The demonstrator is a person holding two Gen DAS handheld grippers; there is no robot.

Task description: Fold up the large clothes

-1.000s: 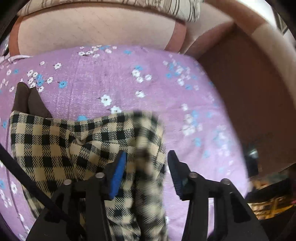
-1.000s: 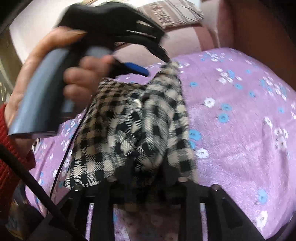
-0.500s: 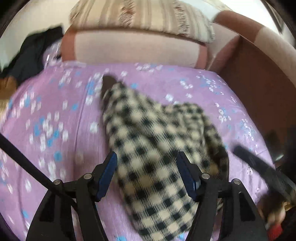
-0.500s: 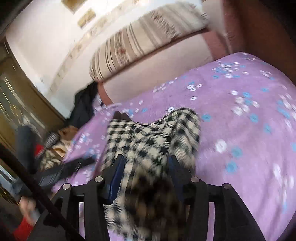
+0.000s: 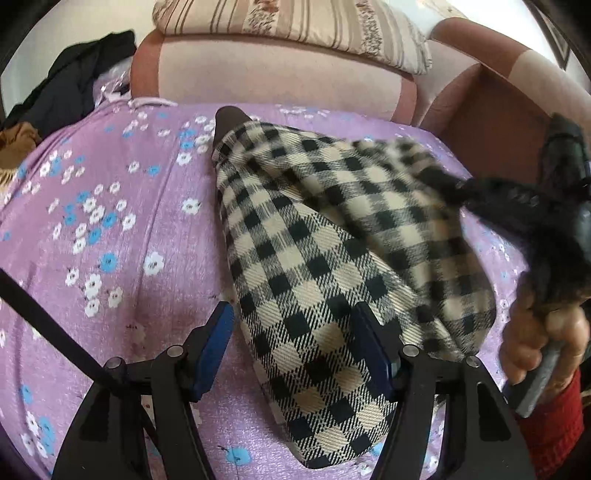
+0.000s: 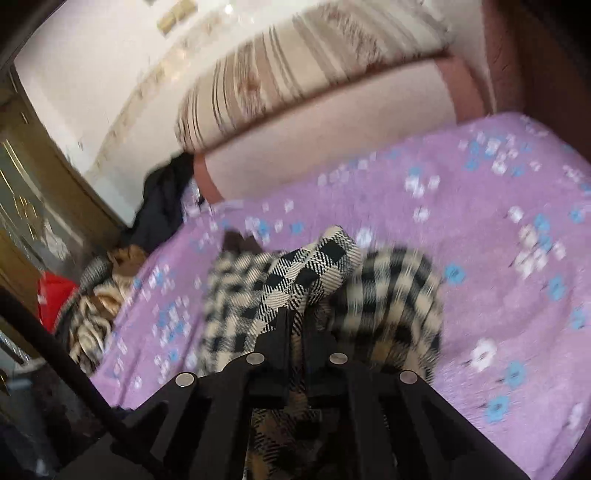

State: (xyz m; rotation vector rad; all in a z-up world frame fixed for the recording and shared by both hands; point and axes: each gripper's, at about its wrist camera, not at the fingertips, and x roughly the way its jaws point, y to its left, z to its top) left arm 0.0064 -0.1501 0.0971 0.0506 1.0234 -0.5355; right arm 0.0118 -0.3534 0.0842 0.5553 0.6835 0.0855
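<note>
1. Checked garment lies bunched on the purple floral bed cover, near its middle.
2. Left gripper open, jaws astride the garment's near end, pads not pressing.
3. Right gripper has just closed, pinching a garment fold.
4. Striped pillow behind.

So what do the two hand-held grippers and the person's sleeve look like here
The left hand-held gripper has a black frame with silver rivets, blue pads on its fingers and a black cable. The right hand-held gripper has the same black frame and rivets; its grip is grey-blue. The sleeve is red knit.
</note>
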